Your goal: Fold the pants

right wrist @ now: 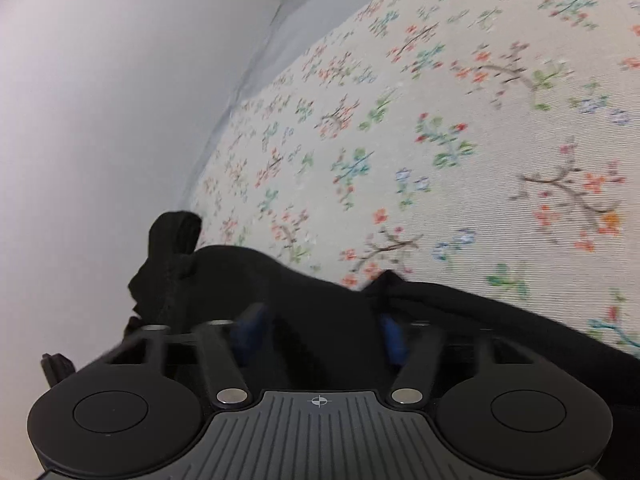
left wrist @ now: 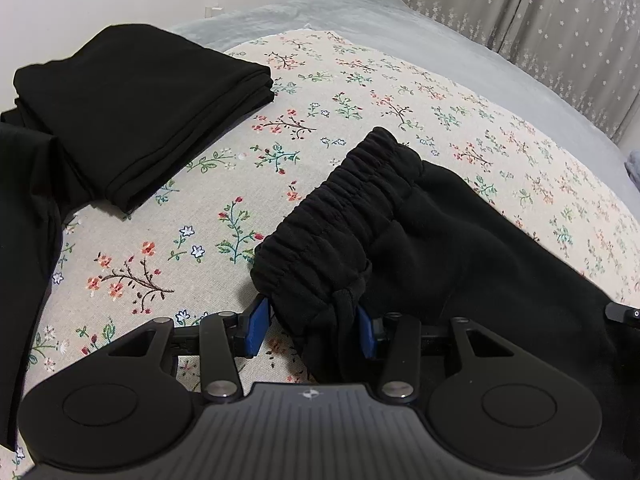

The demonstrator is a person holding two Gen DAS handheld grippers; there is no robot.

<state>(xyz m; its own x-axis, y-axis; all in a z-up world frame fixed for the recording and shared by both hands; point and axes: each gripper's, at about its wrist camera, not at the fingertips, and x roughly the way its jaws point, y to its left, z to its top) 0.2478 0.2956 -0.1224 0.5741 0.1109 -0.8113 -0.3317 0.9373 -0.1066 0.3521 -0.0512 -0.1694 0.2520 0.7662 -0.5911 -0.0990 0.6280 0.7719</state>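
1. Floral-embroidered cream bedspread [left wrist: 280, 92] carries the black fleece pants [left wrist: 420, 232].
2. Left gripper [left wrist: 312, 328], half-open, clamps the bunched waistband [left wrist: 340, 216] corner.
3. Right gripper [right wrist: 320, 332] holds black cloth; pads blurred, grip uncertain.
4. Pants stretch lengthwise between both grippers.

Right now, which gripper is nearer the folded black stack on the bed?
Left. The left gripper grips the pants at the waistband, with the folded black stack lying ahead to its left. The right gripper has pants fabric between its fingers; the stack is out of its view.
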